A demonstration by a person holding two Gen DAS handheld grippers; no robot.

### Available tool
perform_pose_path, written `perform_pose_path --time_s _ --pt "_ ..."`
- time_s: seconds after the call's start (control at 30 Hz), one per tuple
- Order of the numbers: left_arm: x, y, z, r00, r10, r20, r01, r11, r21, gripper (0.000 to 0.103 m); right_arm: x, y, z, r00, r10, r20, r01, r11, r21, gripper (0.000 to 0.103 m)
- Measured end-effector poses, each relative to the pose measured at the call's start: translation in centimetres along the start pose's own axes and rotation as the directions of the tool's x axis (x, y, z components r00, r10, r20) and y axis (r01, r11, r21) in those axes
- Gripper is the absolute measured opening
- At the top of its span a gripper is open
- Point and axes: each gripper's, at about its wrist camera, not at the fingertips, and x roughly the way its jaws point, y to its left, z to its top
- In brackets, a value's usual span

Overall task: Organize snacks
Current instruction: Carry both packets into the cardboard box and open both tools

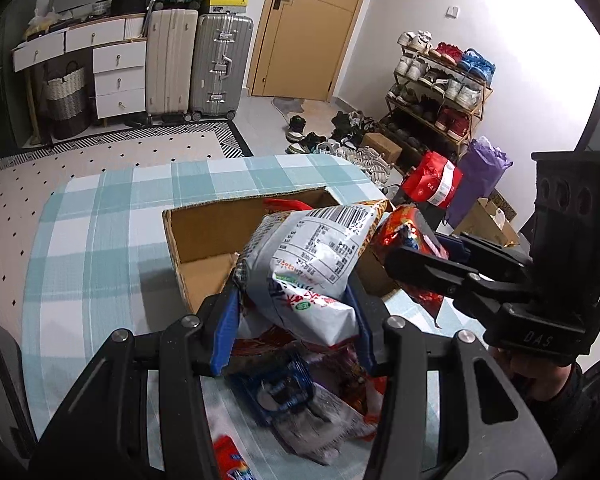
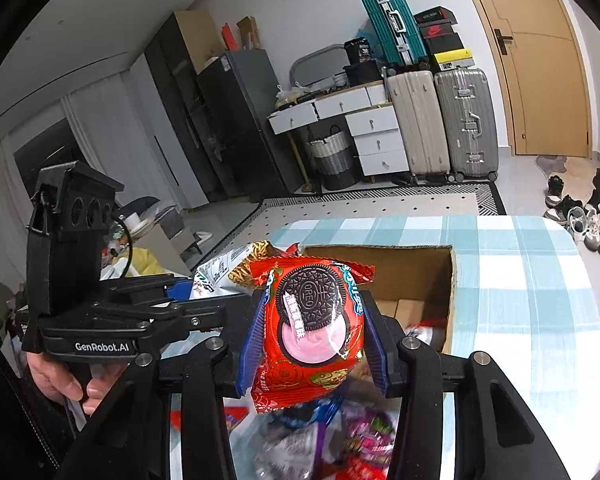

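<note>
Two grippers, two snack packs, one box.

The left gripper [image 1: 296,312] clamps its blue pads on one white bag [image 1: 308,264], held up over the near edge of the single open cardboard box [image 1: 204,228] on the checked cloth [image 1: 100,240]. To its right, the right gripper [image 2: 314,328] grips one red Oreo pack [image 2: 310,320], jaws narrow around it, in front of the same box. A loose pile of snacks [image 2: 324,440], blurred and uncountable, lies on the cloth beneath both. Three suitcases [image 1: 220,64] stand behind.
</note>
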Motion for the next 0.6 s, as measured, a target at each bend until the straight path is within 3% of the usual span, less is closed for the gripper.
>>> perform_pose_path --time_s 0.47,0.57,0.6 --pt "7.5 3.3 2.1 0.998 -0.012 -0.069 0.011 1.000 -0.013 0.046 6.5 -4.3 1.0 0.996 -0.037 -0.077 0.040 0.999 0.034 0.045" --pt "8.3 4.0 1.9 0.997 -0.019 -0.073 0.017 0.999 -0.032 0.048 7.6 -4.7 1.0 0.994 -0.065 -0.085 0.067 0.998 0.020 0.047" --pt "8.6 4.3 2.0 0.997 -0.007 -0.074 0.004 0.999 -0.039 0.053 7.8 -4.8 0.9 0.993 -0.078 -0.088 0.080 0.997 0.016 0.049"
